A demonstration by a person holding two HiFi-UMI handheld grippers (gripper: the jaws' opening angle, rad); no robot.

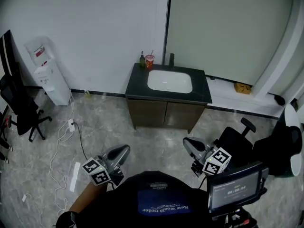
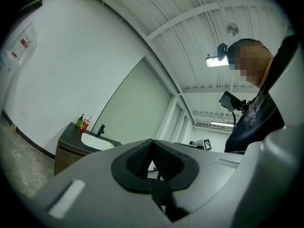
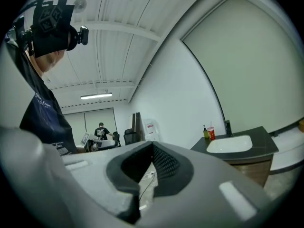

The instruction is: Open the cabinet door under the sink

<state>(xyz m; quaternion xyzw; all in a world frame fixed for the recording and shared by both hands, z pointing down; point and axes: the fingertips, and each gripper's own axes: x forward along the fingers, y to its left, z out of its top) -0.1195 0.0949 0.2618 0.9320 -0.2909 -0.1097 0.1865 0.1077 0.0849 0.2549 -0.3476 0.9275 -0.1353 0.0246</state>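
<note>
Holds the left gripper [image 1: 122, 151] low by the body, jaws together, empty. Faces the cabinet doors [image 1: 165, 115] under the sink [image 1: 169, 81], well apart ahead: too far to grasp yet, probably. Carries the right gripper [image 1: 189, 145] likewise, jaws together on nothing.

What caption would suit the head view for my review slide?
Sink cabinet ahead with its doors closed; left claw and right claw both shut, empty, well short of it.
</note>
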